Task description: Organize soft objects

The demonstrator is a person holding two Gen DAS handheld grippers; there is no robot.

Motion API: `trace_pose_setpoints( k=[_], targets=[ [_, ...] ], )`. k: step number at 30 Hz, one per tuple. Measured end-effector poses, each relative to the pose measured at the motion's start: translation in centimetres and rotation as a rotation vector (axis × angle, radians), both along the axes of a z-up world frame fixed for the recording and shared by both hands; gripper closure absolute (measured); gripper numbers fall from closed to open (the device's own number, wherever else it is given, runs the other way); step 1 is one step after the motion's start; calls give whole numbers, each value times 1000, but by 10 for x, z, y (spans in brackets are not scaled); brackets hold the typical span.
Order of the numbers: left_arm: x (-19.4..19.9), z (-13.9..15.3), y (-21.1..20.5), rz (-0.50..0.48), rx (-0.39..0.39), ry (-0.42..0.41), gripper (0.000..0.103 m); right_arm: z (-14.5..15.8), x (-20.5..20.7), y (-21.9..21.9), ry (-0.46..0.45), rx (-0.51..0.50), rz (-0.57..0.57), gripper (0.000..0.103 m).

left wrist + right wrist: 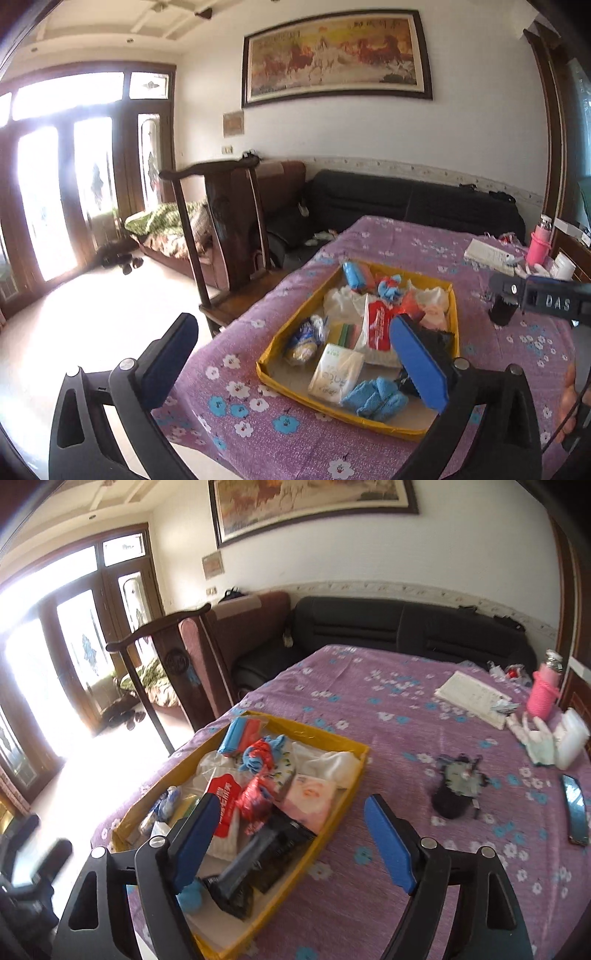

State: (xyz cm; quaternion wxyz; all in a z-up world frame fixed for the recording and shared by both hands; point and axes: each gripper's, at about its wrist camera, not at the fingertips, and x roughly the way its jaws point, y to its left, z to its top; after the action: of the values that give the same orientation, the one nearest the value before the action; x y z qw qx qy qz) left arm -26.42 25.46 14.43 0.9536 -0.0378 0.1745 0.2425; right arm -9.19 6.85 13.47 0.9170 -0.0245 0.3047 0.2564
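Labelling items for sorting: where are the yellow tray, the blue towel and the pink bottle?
yellow tray [264,373], left wrist view, near-left rim.
blue towel [373,398], left wrist view, middle of its folds.
pink bottle [543,694], right wrist view, its body.

Black-framed left tongs [299,362], blue pads, silver screws, right tongs [291,845] marked "DAS"

The bench [388,709] is covered in purple cloth patterned with white and blue flowers. On it, a yellow tray [266,360] is filled with a light-blue towel [375,400], a white packet [334,373] and a red-and-white pack [378,323]. Beside the tray, a pink bottle [543,694] is seen.
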Motion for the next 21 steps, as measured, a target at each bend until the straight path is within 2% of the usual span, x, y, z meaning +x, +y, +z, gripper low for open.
trace_pose_setpoints(
  k=[3, 6, 9, 13, 15, 21],
  targets=[
    [-17, 14, -18, 12, 43, -99, 0, 6, -27, -23, -78, 14, -26, 11],
    [-26, 20, -33, -26, 28, -160, 0, 9, -56, -44, -159, 25, -48, 9],
    [-21, 18, -46, -33, 16, -114, 0, 11, -81, -58, -231, 25, -59, 5],
    [-11, 13, -65, -6, 74, -52, 0, 7, -102, -69, -287, 10, -63, 1],
    [-8, 12, -70, -13, 73, -33, 0, 3, -108, -73, -306, -2, -68, 1],
    [10, -1, -69, -32, -13, 55, 0, -16, -104, -87, -259, -1, -73, 1]
  ],
)
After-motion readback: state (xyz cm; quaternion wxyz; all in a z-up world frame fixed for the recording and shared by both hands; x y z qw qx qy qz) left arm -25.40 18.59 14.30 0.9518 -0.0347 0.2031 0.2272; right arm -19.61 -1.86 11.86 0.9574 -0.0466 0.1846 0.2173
